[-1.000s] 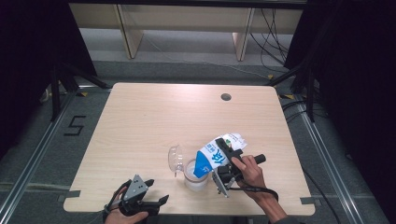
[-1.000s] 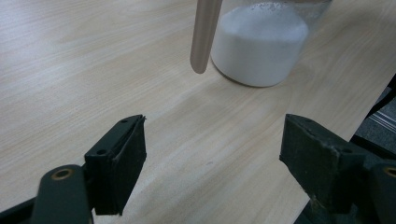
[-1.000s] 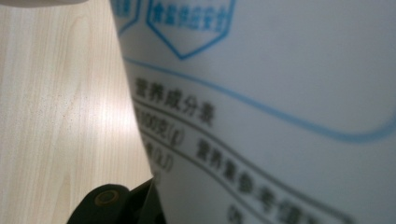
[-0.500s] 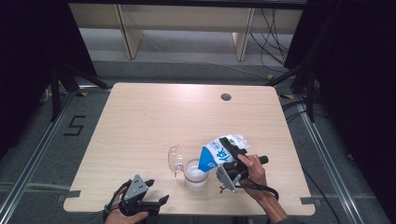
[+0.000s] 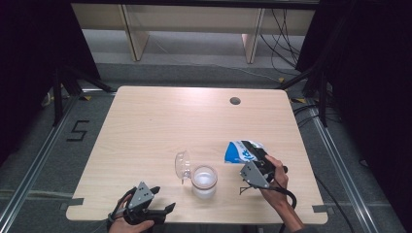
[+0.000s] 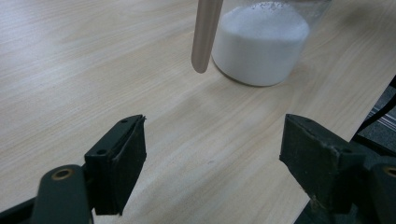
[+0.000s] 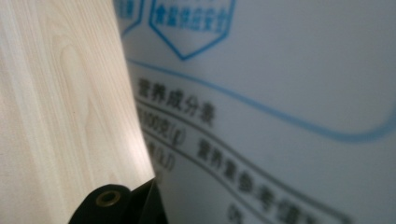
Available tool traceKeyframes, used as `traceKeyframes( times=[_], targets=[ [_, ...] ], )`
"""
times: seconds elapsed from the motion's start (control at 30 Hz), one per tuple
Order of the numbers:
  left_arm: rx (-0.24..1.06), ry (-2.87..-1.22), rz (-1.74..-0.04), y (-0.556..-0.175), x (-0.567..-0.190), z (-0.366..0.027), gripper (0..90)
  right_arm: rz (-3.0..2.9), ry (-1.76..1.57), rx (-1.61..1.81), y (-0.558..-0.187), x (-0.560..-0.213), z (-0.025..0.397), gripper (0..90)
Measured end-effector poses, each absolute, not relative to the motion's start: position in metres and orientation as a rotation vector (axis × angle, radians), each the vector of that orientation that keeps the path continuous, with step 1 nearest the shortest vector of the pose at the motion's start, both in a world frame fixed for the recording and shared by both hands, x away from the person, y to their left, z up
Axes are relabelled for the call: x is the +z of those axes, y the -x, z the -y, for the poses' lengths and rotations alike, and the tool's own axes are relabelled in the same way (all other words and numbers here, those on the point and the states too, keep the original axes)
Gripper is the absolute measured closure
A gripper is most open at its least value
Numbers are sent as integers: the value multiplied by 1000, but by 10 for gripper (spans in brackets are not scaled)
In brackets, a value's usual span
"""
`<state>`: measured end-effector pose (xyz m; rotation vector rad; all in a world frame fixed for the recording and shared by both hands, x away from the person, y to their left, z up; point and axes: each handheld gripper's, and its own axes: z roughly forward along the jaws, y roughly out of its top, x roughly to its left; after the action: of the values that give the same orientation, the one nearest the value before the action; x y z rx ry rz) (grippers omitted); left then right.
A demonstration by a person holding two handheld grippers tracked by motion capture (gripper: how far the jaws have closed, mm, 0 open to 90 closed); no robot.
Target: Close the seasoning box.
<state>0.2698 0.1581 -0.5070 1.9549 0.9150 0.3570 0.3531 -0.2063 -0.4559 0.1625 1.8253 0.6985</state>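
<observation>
Right gripper (image 5: 258,162) was clamped on the blue-and-white bag (image 5: 239,151), which sat on the table (image 5: 160,121) at 2 o'clock from the jar of white powder (image 5: 204,180). Left gripper (image 5: 160,209) rested at 8 o'clock from the jar, jaws wide apart, holding nothing.

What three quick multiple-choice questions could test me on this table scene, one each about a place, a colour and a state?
1. Where is the bag relative to the jar?
A. to its right
B. to its left
C. inside it

2. What colour is the powder in the jar?
A. brown
B. white
C. green

3. How does the left gripper stand?
A. shut on the jar
B. shut on a spoon
C. open, holding nothing

Answers: 1 A, the high view shows the bag right of the jar in the right gripper. 2 B, the left gripper view shows white powder. 3 C, its fingers stand wide apart over bare table.
</observation>
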Motion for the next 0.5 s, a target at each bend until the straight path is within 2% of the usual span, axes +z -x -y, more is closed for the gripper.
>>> traceKeyframes(
  times=[0.5],
  targets=[
    [357, -1943, -907, -268, -507, -158, 221, -1889, -398, 911, -366, -461, 238, 810]
  ],
)
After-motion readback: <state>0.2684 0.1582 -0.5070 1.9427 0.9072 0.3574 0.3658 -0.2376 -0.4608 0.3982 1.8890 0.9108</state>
